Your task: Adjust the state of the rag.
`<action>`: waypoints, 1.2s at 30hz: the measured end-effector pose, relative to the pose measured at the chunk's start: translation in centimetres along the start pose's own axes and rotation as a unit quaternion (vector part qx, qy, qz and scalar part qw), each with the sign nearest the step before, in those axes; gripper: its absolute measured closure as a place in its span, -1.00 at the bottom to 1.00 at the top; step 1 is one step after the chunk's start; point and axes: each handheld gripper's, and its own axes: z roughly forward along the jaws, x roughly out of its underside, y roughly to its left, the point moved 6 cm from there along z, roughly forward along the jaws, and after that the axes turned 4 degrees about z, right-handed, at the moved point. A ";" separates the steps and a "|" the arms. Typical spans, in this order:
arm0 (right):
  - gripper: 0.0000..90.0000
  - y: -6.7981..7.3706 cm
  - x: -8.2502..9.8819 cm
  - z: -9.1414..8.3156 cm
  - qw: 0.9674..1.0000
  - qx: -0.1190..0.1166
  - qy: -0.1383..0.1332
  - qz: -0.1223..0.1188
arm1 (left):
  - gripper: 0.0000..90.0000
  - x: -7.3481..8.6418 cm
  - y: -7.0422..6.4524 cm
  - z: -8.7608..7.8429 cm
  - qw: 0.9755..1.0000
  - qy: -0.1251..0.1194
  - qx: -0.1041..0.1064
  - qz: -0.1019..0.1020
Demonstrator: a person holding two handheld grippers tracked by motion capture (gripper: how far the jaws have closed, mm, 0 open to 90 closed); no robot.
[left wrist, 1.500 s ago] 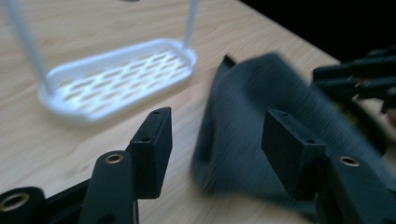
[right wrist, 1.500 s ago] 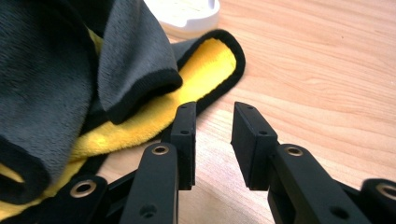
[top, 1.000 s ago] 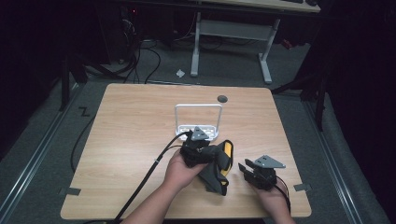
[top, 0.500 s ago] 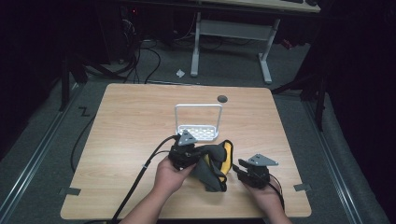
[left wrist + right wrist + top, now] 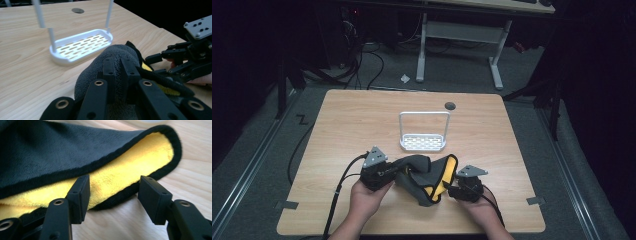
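A cloth (image 5: 428,179), dark grey on one side and yellow on the other, lies bunched on the wooden table (image 5: 362,125) near its front edge. My left gripper (image 5: 398,175) is at its left end. Its jaws have just closed and are shut on a grey fold (image 5: 112,56), left gripper (image 5: 119,70). My right gripper (image 5: 449,189) is at the cloth's right end, right gripper (image 5: 113,192). Its jaws have just been opening and stand wide, with the yellow, black-hemmed edge (image 5: 130,170) lying in the gap, unpressed. In the left gripper view the right gripper (image 5: 153,65) is to the right.
A small white slotted rack (image 5: 423,141) with a tall hoop handle stands just behind the cloth, rack (image 5: 82,45). A round cable hole (image 5: 450,105) sits near the table's far edge. Cables trail off the left front. Desk legs and dark floor lie beyond.
My left gripper has moved left with the cloth, drawing it out wider. My right gripper has shifted left up to the cloth's right edge and its jaws have spread.
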 end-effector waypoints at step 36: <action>0.86 -2.9 -0.6 -4.1 0.995 0.080 -0.047 -0.035 | 0.87 5.7 4.1 -1.2 0.999 0.030 -0.034 -0.025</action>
